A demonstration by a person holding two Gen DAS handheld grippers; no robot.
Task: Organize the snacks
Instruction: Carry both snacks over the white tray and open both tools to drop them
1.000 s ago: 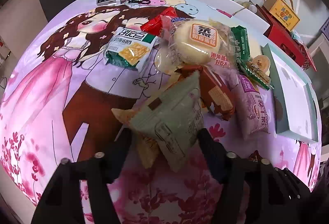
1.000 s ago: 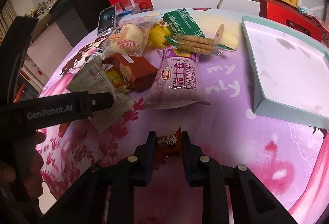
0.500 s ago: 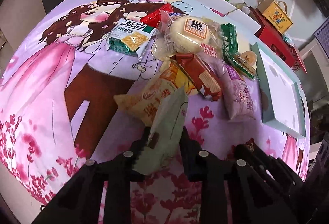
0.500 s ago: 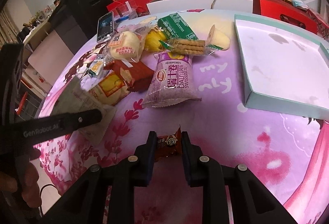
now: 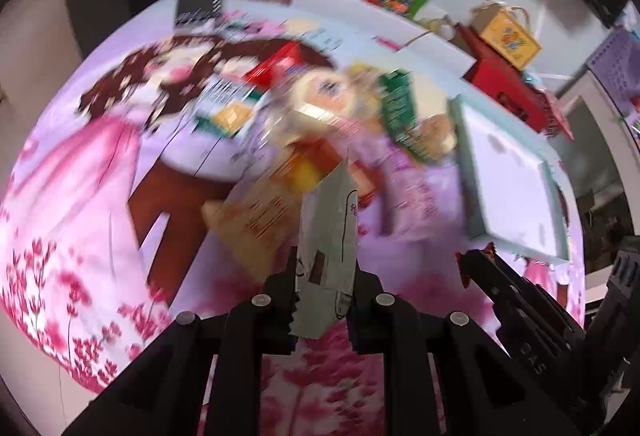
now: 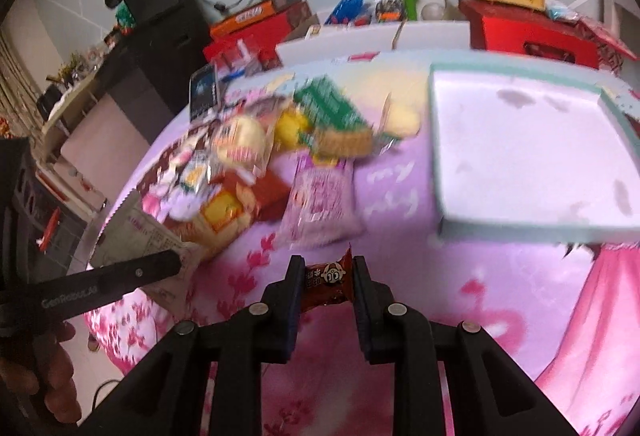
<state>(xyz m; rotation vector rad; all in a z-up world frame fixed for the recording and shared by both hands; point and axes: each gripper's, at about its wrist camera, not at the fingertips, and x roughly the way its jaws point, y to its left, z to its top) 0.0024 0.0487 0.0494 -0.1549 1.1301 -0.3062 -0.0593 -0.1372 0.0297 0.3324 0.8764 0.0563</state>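
Our left gripper [image 5: 325, 290] jaws pinch a pale green packet [image 5: 329, 236], lifted above the desk [image 5: 80, 195]. Our right gripper [image 6: 323, 286] jaws clamp a small red snack [image 6: 329, 283]. Beyond lie the blurred snack pile [image 6: 280, 163] and the teal tray [image 6: 520, 228].

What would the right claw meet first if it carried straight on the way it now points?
Probably the purple snack packet, lying just beyond the small red-brown snack the right claw holds. Only tablecloth shows between them. The view is blurred, so depth and height are uncertain.
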